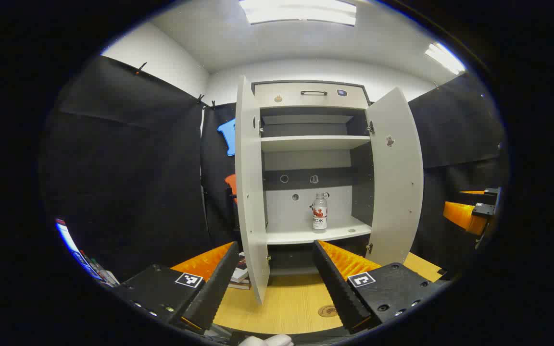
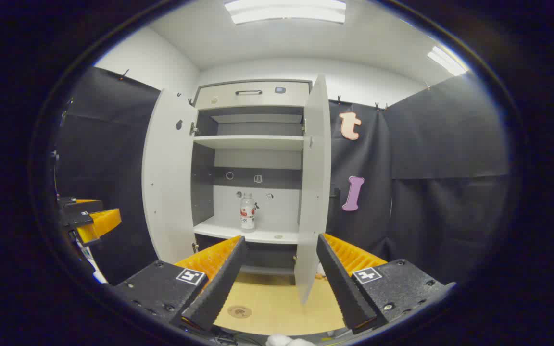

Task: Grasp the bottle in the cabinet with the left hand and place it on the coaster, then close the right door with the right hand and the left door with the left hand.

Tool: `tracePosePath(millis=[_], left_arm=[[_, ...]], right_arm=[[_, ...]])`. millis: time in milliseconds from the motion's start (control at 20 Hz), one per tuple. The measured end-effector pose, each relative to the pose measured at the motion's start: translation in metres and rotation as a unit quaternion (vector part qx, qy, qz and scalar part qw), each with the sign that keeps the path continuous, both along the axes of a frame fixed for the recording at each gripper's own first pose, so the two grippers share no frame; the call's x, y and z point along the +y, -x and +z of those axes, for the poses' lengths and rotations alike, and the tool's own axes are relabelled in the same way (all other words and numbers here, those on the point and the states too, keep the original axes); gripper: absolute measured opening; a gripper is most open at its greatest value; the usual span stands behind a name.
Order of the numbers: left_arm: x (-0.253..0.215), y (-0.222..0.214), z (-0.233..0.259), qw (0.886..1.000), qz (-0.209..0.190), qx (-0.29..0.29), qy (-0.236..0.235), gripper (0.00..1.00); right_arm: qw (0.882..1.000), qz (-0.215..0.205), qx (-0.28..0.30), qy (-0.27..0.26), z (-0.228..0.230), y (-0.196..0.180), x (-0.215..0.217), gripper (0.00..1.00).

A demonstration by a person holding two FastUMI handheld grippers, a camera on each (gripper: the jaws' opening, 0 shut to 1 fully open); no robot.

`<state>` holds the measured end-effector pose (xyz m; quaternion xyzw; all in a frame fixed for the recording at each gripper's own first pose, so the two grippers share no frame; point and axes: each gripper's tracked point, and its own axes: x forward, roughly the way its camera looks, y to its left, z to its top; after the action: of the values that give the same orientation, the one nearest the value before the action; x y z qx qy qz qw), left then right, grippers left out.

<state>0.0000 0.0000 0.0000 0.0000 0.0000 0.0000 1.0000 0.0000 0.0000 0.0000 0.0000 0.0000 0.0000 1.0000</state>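
Bottle [image 1: 320, 212]: upright on cabinet [image 1: 313, 95] lower shelf; label unreadable.
Coaster [image 1: 327, 311]: on table before cabinet.
Left gripper [image 1: 275, 281]: spread, empty.
Right gripper [image 2: 279, 278]: spread, empty.

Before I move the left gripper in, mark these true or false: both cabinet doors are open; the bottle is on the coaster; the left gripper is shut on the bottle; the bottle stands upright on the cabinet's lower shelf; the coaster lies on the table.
1. Both cabinet doors, left door and right door, are open: true.
2. The bottle is on the coaster: false, it stands in the cabinet.
3. The left gripper is shut on the bottle: false, open and holding nothing.
4. Bottle upright on the lower shelf: true.
5. Coaster on the table: true.
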Motion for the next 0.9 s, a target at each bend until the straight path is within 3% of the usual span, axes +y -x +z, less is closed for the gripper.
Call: tracePosePath(millis=[300,550,800,900], left_arm=[[0.003,0.0,0.003,1.0,0.001,-0.003,-0.001,0.96],[0.003,-0.002,0.002,1.0,0.0,-0.004,-0.003,0.91],[-0.002,-0.016,-0.002,1.0,-0.004,0.003,-0.005,0.97],[-0.013,-0.037,-0.002,1.0,-0.006,0.003,-0.011,0.94]], right_arm=[[1.0,-0.003,-0.003,-0.003,0.002,-0.001,0.001,0.97],[1.0,-0.006,-0.001,-0.006,0.0,-0.004,0.0,0.97],[1.0,0.0,0.0,-0.006,-0.002,-0.012,-0.002,0.94],[1.0,0.005,0.009,-0.004,-0.006,-0.019,-0.005,0.96]])
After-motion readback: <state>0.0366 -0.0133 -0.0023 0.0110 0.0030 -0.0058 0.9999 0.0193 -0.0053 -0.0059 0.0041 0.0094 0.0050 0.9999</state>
